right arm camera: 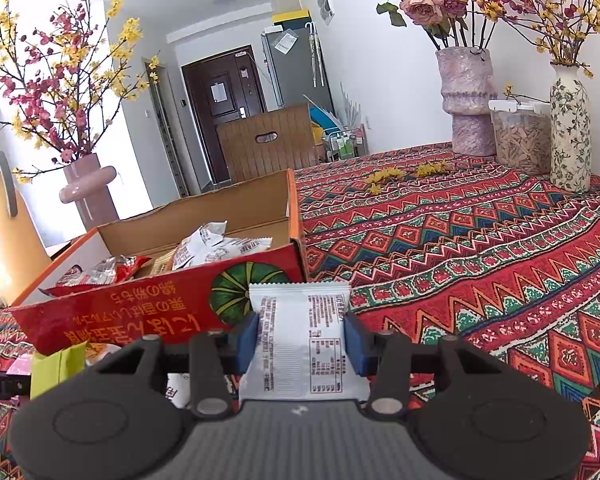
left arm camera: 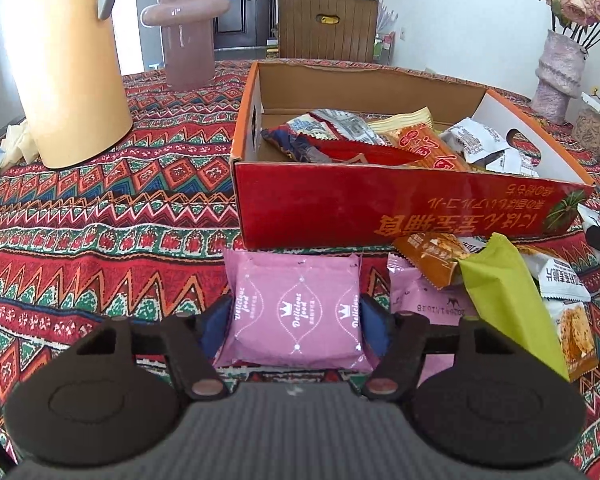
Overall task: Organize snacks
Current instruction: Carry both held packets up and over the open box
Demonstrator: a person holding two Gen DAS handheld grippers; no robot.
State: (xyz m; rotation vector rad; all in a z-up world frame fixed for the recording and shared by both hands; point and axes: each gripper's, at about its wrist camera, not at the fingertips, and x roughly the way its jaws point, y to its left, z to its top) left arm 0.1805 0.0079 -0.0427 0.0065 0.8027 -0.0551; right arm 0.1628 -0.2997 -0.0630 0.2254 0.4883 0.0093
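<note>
Left gripper (left arm camera: 296, 322) clamped across a pink snack packet (left arm camera: 296, 312), blue pads (left arm camera: 374, 326) pressed on both its sides; packet low over the tabletop (left arm camera: 100, 220), just short of the red cardboard box (left arm camera: 380, 208) straight ahead. Right gripper (right arm camera: 300, 340) gripping a white snack packet (right arm camera: 300, 344), raised clear of the cloth, with the box corner just ahead and to its left.

Risks, as a judgement:
- Soft, air-filled wrappers; grips only across the middle. Could slide out or pivot between the pads on a quick lift or swing.
- Near wall of the box tall and directly in front of the pink packet. Too low an approach, and the front edge catches the wall, pushing the box away or tearing the packet loose.
- Loose pile just right of the left gripper: a green packet (left arm camera: 508, 304), an orange packet (left arm camera: 428, 260), another pink packet (left arm camera: 424, 300) touching or nearly so. Sideways drift likely to drag or scatter them.
- Both grippers bound for one box: collision possible above its opening, already heaped on one side.
</note>
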